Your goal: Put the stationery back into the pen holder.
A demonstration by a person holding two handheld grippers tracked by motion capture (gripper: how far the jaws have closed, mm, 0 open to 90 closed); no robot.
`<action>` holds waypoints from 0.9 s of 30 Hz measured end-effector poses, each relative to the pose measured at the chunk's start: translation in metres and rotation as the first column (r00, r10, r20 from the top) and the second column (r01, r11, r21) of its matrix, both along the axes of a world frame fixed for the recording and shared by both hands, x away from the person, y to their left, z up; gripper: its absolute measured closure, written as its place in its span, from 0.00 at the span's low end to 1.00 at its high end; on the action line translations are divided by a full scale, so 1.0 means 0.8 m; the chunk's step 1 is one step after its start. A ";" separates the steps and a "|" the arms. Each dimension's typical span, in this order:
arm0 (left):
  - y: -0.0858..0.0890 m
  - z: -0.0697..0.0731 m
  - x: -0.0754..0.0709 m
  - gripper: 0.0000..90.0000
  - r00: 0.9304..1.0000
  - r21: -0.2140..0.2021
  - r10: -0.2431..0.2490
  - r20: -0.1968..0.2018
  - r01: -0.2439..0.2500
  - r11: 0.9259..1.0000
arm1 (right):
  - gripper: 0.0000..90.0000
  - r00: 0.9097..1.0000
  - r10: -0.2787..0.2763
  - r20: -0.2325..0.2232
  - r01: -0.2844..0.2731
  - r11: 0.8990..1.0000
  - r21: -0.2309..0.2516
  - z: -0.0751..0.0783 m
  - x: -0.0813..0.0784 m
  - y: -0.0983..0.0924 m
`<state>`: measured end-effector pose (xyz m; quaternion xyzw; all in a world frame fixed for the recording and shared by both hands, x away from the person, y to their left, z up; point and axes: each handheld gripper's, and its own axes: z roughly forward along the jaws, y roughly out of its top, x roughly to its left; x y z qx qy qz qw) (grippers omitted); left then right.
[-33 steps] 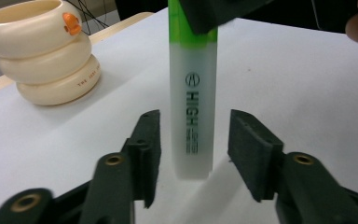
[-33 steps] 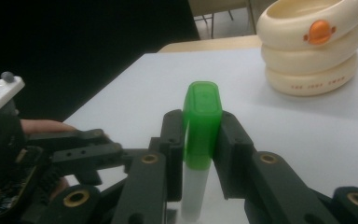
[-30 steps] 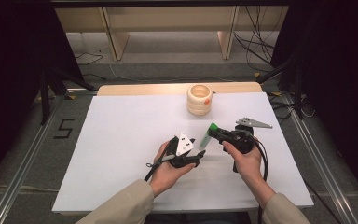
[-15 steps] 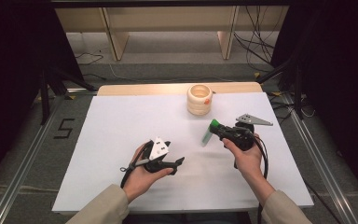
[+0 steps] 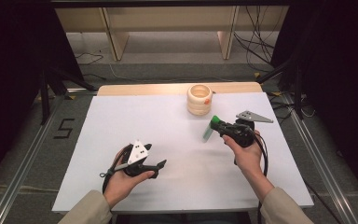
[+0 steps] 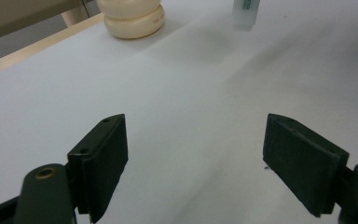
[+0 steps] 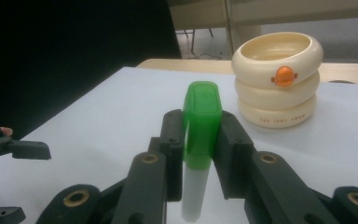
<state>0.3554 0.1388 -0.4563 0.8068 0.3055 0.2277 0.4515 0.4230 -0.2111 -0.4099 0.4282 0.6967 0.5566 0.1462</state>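
White table (image 5: 121, 121), seen from above, w/ a person's forearms coming in from the near edge. Toward the far edge stands a cream ribbed container (image 5: 199, 99), open-topped, w/ an orange button on its side. Left gripper (image 5: 156, 166) hovers low at the near left, jaws spread wide, nothing between them. Right gripper (image 7: 196, 140) is at centre-right, just short of the container, jaws clamped on the green cap of a small tube (image 7: 198, 154); its white body hangs down over the table, not touching. The tube looks light, stiff and smooth plastic, prob. slippery. The flat-sided cap seems the best hold, as it's gripped now; squeezing the thin body could tilt it.
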 end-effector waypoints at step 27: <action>0.039 -0.012 -0.010 0.24 0.999 0.022 0.040 -0.007 -0.039 0.999 | 0.83 0.998 -0.042 0.049 0.043 0.999 -0.026 0.011 0.018 0.002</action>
